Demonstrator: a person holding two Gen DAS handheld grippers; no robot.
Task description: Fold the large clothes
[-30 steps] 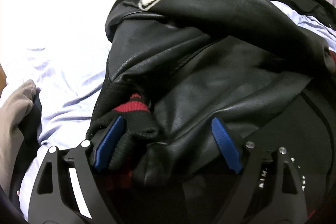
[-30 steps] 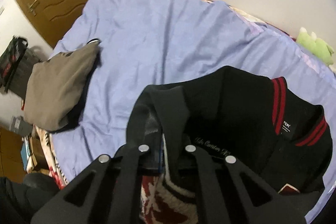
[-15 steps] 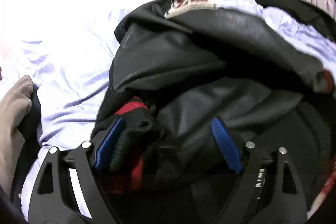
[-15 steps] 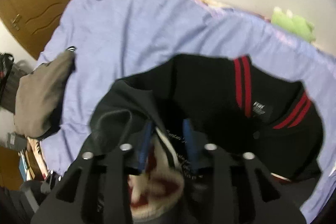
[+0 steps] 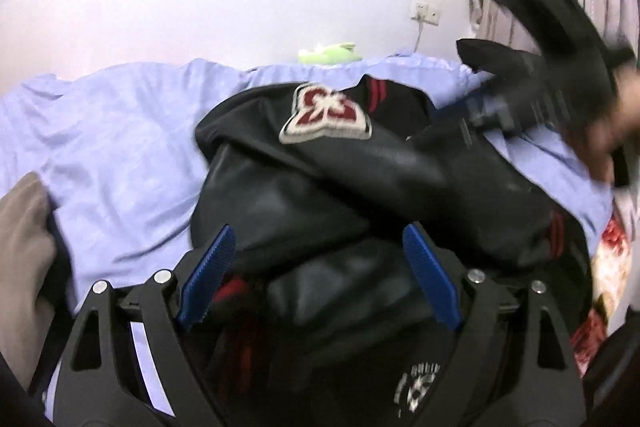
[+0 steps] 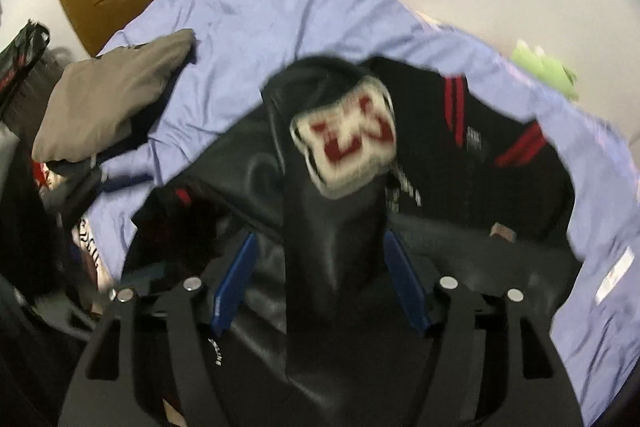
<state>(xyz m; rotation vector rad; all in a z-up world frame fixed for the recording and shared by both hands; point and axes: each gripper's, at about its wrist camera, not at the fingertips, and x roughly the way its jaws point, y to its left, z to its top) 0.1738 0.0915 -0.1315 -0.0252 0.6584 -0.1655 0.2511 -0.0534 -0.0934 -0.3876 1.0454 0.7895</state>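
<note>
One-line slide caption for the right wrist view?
Open right gripper, jaws just opened, straddling black leather jacket sleeve with maroon-and-cream patch on lilac bedsheet.

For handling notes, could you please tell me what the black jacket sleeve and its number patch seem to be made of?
The black jacket sleeve looks like leather or faux leather: smooth, with soft glossy highlights. The cream-and-maroon number patch looks like fuzzy chenille or felt: matte, raised pile, though blurred.

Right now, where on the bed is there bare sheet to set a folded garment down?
Bare blue sheet lies between the grey folded garment and the black jacket, running back to the wall. The near side is crowded: the jacket fills it, and a green plush sits beyond it by the wall.
</note>
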